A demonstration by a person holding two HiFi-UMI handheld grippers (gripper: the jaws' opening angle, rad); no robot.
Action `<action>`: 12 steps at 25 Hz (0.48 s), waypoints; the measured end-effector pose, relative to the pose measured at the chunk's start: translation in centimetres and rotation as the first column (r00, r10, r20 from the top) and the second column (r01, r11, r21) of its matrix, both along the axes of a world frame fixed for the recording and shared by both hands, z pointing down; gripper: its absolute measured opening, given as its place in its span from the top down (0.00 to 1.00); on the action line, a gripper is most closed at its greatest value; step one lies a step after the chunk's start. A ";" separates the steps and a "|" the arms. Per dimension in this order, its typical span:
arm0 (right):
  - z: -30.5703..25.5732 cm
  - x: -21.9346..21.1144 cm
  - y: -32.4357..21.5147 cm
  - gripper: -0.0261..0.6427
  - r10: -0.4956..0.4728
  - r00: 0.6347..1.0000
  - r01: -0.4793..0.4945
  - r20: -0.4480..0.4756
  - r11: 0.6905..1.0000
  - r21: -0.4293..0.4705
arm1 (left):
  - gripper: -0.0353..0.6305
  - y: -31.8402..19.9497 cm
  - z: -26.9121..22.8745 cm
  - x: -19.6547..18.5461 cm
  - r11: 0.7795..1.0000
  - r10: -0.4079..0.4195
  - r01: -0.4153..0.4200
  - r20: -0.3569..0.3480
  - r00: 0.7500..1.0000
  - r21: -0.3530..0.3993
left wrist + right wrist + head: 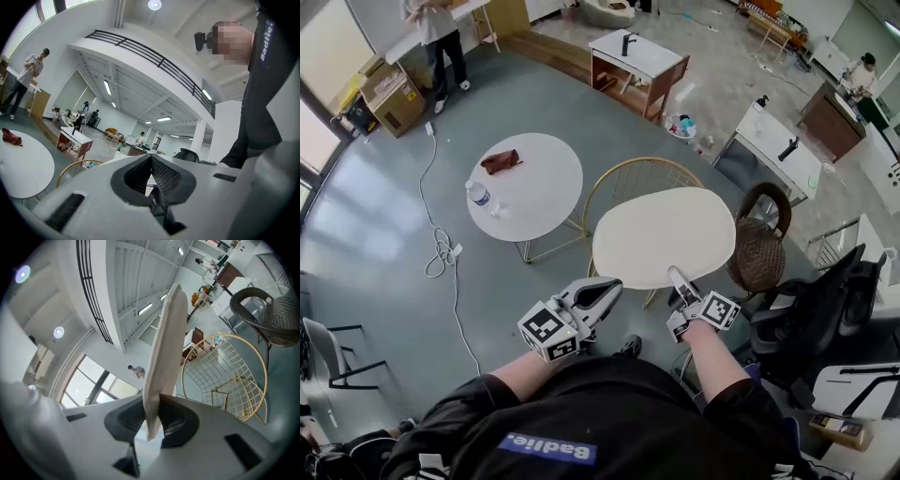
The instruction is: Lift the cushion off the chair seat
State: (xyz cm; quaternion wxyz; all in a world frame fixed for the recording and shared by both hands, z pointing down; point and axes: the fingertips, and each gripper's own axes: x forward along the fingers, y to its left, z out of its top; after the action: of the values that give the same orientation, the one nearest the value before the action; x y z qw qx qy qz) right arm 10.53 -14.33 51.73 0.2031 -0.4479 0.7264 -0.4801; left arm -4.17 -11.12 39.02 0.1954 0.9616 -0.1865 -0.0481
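One cream cushion (666, 234) is held up off the single gold wire chair (630, 183), which stands to the right of the one round white tabletop (539, 202). Two tools hold its near edge. The left tool (607, 287) is closed on the near-left rim, and the right tool (679, 277) is clamped on the near-right rim.

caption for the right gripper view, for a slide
Right gripper shut on the edge of the cream cushion, with the gold wire chair beyond.
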 end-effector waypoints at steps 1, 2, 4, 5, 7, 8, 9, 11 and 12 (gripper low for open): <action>-0.7 -0.2 0.2 0.85 -0.015 1.000 0.015 -0.009 1.000 0.008 | 0.93 -0.1 -0.3 0.2 1.000 -0.003 0.003 -0.005 1.000 0.002; -1.2 -0.2 0.4 0.85 -0.026 0.999 0.026 -0.023 1.000 0.010 | 0.93 -0.1 -0.6 0.5 1.000 -0.003 0.003 -0.011 1.000 0.005; -1.8 -0.1 0.8 0.85 -0.038 0.997 0.038 -0.068 0.999 -0.002 | 0.93 -0.2 -1.0 1.2 1.000 0.006 -0.005 -0.017 1.000 0.018; -1.9 0.0 1.1 0.85 -0.042 0.995 0.041 -0.095 0.999 -0.014 | 0.93 -0.2 -1.1 1.6 1.000 0.011 -0.011 -0.017 1.000 0.026; -2.3 -0.1 1.5 0.85 -0.057 0.989 0.053 -0.139 0.998 -0.032 | 0.93 -0.3 -1.5 2.2 0.999 0.019 -0.019 -0.016 1.000 0.036; -2.4 -0.2 1.7 0.85 -0.069 0.985 0.063 -0.161 0.997 -0.041 | 0.93 -0.4 -1.7 2.5 0.999 0.022 -0.022 -0.014 1.000 0.040; -2.5 -0.4 1.9 0.85 -0.081 0.980 0.073 -0.183 0.996 -0.049 | 0.93 -0.5 -1.9 2.7 0.999 0.026 -0.025 -0.013 1.000 0.044; -2.4 -0.9 2.2 0.85 -0.099 0.969 0.087 -0.227 0.994 -0.065 | 0.93 -0.5 -2.1 3.0 0.998 0.035 -0.034 -0.006 0.999 0.048; -2.4 -1.1 2.4 0.85 -0.105 0.964 0.090 -0.246 0.993 -0.070 | 0.93 -0.4 -2.2 3.1 0.998 0.041 -0.040 -0.001 0.999 0.049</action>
State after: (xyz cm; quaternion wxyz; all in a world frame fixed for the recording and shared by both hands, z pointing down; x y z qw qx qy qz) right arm 9.43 -11.94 49.37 0.0734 -0.4741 0.7531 -0.4503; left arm -1.04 -11.54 36.87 0.1731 0.9696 -0.1656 -0.0495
